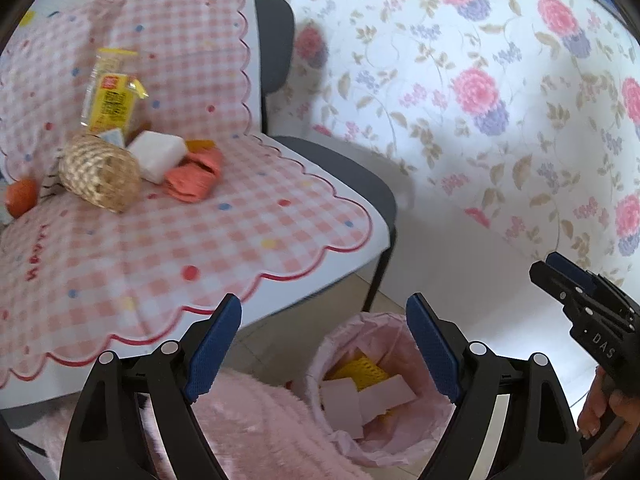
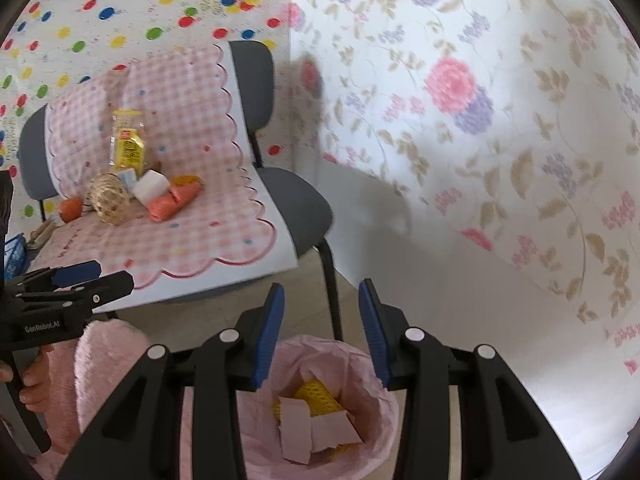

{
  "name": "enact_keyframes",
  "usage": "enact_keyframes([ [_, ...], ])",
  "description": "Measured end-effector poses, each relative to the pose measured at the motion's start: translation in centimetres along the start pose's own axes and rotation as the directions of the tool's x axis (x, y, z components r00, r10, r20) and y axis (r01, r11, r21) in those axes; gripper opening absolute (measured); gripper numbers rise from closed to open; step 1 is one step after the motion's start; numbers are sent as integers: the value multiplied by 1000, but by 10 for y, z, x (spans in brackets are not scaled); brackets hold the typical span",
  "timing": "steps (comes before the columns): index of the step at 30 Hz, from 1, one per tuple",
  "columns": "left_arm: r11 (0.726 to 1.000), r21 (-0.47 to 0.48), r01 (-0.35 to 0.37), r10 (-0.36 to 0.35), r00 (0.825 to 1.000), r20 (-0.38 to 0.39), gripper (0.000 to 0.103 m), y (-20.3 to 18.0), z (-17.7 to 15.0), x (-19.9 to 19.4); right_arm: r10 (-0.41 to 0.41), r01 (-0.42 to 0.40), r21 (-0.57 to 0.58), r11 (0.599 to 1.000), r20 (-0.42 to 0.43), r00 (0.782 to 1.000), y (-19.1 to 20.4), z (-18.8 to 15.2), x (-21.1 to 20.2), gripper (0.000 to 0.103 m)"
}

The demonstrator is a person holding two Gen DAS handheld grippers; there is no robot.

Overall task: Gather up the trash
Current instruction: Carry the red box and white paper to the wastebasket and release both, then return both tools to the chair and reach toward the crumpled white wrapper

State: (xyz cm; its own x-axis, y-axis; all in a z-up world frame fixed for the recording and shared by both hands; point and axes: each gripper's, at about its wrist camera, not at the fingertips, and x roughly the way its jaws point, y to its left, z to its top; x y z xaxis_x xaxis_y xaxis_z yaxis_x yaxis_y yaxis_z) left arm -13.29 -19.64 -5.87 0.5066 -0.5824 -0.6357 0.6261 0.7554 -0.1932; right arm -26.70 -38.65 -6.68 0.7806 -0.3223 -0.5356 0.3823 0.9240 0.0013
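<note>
- Floral wallpaper [image 2: 460, 92] backs a corner where a grey chair [image 2: 298, 204], draped with a pink gingham cloth [image 2: 224, 236], serves as the surface carrying the things; no tabletop is in view.
- Left tongs [image 1: 324, 344]: jaws wide apart, nothing between them, poised above the pink-lined trash bin [image 1: 384, 436] on the floor. Right tongs [image 2: 322, 332]: also parted, rather less widely, and empty, directly over the same bin [image 2: 360, 364].
- Inside the bin lie a yellow mesh piece [image 2: 316, 396] and pink paper scraps [image 2: 304, 428], so part of the collecting appears done.
- Remaining candidates sit together at the back of the seat: a yellow wrapper [image 1: 110, 92] leaning on the backrest, a white block [image 1: 158, 156], a crumpled orange-pink wrapper [image 1: 196, 176] and a small pale carton [image 1: 111, 136] partly hidden.
- Probable step: reach from the bin up to the seat. The orange-pink wrapper lies nearest the open side; approaching low over the cloth and closing on a raised fold should secure it without pinching the gingham.
- Obstacles: a woven ball [image 1: 100, 172] and an orange fruit [image 1: 22, 196] crowd the pile; whether they count as trash cannot be told. A fluffy pink fabric [image 1: 256, 420] lies just beside the bin, under the left tongs' path.
</note>
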Motion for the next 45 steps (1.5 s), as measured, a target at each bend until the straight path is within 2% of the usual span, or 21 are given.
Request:
enact_keyframes([
  [6,997,-34,-67,68,997,44,84,34,7,-26,77,-77,-24,997,9,997,27,22,9,39],
  [10,987,-78,-137,142,988,55,84,63,13,-38,140,-140,-54,989,4,990,53,38,23,39],
  [18,944,-183,-276,288,957,44,84,127,26,-55,221,-220,-113,969,-8,975,101,69,52,39],
  [25,910,-235,-341,355,934,23,84,167,36,-64,264,-263,-156,952,-19,964,135,101,76,38],
  [30,885,-260,-386,403,915,12,84,196,52,-67,303,-305,-188,933,-41,952,163,125,98,28],
  [35,858,-258,-444,465,885,23,84,237,62,-56,344,-346,-199,917,-47,938,182,138,121,26],
  [37,850,-257,-459,478,878,11,84,256,64,-46,347,-349,-209,914,-47,937,188,141,132,26],
  [41,840,-272,-470,483,875,-22,83,298,68,-18,348,-356,-205,912,-77,934,197,148,159,26],
  [45,841,-297,-453,461,886,-48,82,332,73,7,345,-360,-197,912,-106,933,207,155,189,26],
])
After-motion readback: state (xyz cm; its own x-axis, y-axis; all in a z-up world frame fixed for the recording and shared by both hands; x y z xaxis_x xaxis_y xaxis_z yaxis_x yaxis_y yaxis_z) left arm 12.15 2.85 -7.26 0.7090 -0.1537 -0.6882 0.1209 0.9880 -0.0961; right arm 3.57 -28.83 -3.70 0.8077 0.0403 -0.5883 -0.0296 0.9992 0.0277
